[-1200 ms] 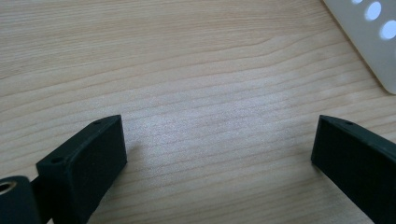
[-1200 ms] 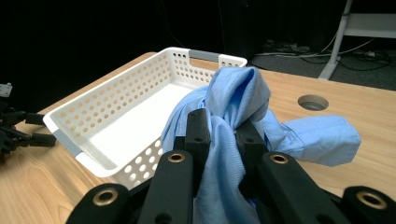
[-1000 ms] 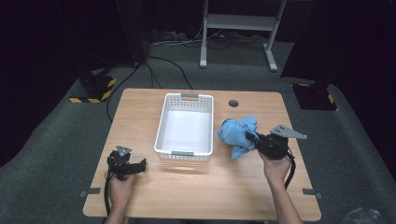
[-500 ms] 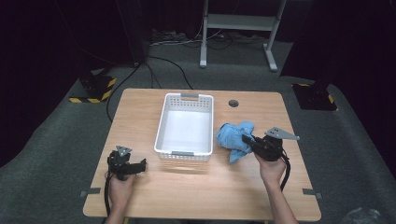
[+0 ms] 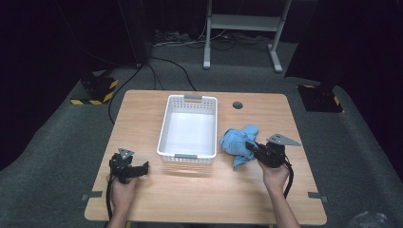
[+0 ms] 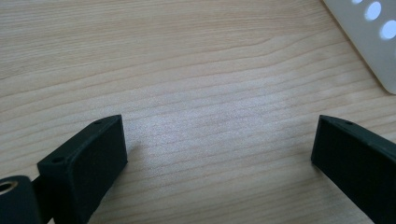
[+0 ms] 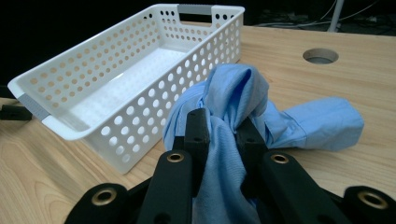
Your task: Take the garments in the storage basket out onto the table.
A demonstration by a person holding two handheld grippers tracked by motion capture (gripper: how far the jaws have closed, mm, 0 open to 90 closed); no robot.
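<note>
Right hand-held gripper (image 7: 223, 128) is squeezed tight on the blue cloth (image 7: 261, 107), beside the white basket (image 7: 70, 130) on the bench (image 5: 228, 185). Next, lifting over the rim is probably needed. Left hand-held gripper (image 6: 219, 144) is kept open.

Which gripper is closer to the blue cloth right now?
Right. The right gripper is clamped on the blue cloth; the left gripper sits across the white basket, open over bare table.

Basket (image 5: 188, 127) sitting at table (image 5: 142, 102) centre; cloth (image 5: 239, 142) lying just right of it; table hole (image 5: 237, 105) lying upper right of basket.
</note>
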